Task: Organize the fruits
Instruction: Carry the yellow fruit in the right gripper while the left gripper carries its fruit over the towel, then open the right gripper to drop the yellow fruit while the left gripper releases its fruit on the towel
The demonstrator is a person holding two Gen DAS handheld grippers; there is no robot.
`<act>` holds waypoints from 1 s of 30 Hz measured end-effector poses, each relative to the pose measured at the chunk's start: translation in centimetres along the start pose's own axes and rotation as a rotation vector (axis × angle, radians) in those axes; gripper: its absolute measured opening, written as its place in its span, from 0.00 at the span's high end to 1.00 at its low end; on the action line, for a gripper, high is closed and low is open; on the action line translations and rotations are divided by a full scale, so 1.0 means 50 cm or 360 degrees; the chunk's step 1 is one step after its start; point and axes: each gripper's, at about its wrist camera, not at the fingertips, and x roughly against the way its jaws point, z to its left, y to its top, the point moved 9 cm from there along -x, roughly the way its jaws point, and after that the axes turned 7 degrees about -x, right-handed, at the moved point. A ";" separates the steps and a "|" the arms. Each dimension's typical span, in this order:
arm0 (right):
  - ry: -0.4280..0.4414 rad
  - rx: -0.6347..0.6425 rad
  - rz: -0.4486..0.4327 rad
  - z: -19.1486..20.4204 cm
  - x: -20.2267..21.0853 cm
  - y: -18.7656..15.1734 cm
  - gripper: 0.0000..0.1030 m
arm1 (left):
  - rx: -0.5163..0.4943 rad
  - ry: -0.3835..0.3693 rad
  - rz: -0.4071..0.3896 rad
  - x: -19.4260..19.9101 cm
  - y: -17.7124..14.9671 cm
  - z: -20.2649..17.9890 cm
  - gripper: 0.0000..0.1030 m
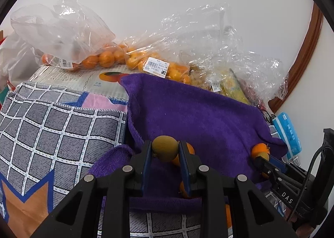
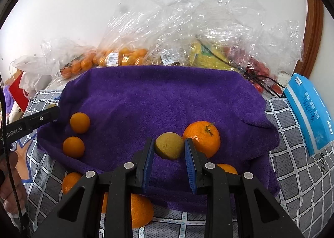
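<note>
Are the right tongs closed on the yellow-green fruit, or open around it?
Closed on it. In the right wrist view, both blue pads of the right tongs press against the sides of the yellow-green fruit.

Both views were lit brightly and evenly by soft, diffuse light, and the plain white wall (image 1: 167, 8) was rendered nearly without shade. Specular glare was seen on the crinkled clear plastic bags (image 2: 187, 18), and small highlights on the glossy orange tangerine with a stem (image 2: 201, 138). Only soft, faint shadows were cast on the purple fleece towel (image 2: 156, 96). Strong fisheye bending was noted at the edges, where the brown wooden frame (image 1: 309, 50) was curved, and black vignetting filled the corners. Focus was sharp centrally, slightly softened outward.
</note>
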 end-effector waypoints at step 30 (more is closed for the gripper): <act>0.0045 0.0090 0.0114 0.042 -0.024 -0.028 0.71 | -0.0067 0.0013 0.0125 -0.031 -0.023 -0.011 0.76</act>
